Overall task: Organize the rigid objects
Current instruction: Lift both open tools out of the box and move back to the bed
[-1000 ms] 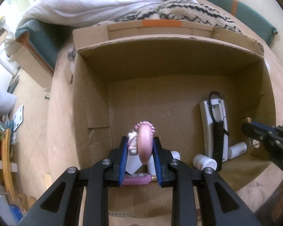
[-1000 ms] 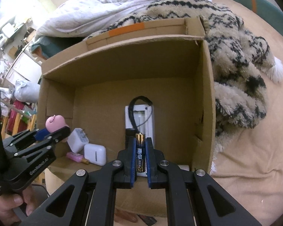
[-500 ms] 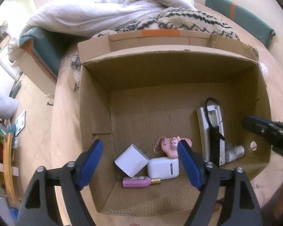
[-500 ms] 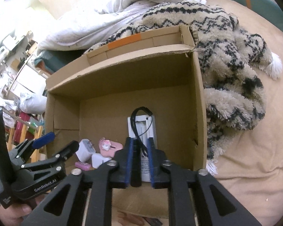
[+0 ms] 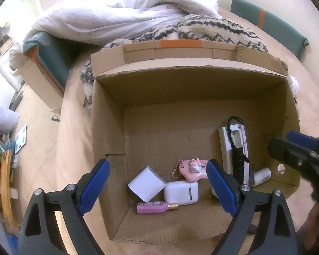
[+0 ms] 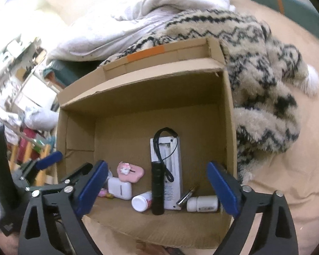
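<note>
Tongs first: my left tongs (image 5: 157,188) and right tongs (image 6: 157,188) have just been opening and now gape wide, nothing between the jaws. Below the left lies the pink charm (image 5: 194,169), long axis crosswise; under the right, the battery (image 6: 187,196) leans by the remote (image 6: 170,170). Both sit in the box (image 5: 191,72).

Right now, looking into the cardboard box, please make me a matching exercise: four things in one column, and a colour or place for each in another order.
Things:
1. pink charm
2. flashlight
3. pink bottle
4. battery

Descriptions:
A. black, lying on the white remote
B. lying on its side, gold cap
C. has a bead chain
D. leaning beside a white pill bottle

Pairs: 1-C, 2-A, 3-B, 4-D
</note>
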A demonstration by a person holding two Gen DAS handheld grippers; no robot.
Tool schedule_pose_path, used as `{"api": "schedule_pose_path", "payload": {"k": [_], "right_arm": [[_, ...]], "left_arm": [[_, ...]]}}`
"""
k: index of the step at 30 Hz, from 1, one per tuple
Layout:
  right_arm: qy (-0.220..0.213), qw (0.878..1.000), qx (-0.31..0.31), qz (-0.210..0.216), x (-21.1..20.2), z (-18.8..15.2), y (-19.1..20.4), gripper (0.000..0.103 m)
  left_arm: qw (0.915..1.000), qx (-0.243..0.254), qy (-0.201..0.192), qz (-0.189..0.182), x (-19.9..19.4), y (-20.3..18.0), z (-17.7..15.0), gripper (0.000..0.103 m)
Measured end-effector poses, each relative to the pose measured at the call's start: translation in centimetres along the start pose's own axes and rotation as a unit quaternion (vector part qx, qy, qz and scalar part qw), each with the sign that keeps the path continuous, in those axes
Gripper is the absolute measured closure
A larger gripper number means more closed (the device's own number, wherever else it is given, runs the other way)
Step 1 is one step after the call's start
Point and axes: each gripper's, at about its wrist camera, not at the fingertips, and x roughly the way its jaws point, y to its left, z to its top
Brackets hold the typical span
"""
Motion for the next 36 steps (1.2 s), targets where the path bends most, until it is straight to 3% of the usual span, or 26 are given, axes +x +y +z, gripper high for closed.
{"api": "schedule_pose_path", "payload": {"k": [18,27,36], "right_arm": [[-0.031,0.999,0.04,0.006,-3.4,-0.4,-1.5,0.0],[-0.042,0.998,0.035,0.003,-5.9,-2.3,-1.2,0.0],[-0.03,0.997,0.073,0.013,-7.2,-6.0,-2.0,0.0]], "left_arm": [[1.0,-0.002,-0.007,0.006,-4.1,1.3,0.1,0.012],[0.9998,-0.019,-0.008,0.007,-7.2,3.3,-2.6,0.012],[0.9985,-0.052,0.012,0.012,-7.6,5.3,-6.5,0.012]]}}
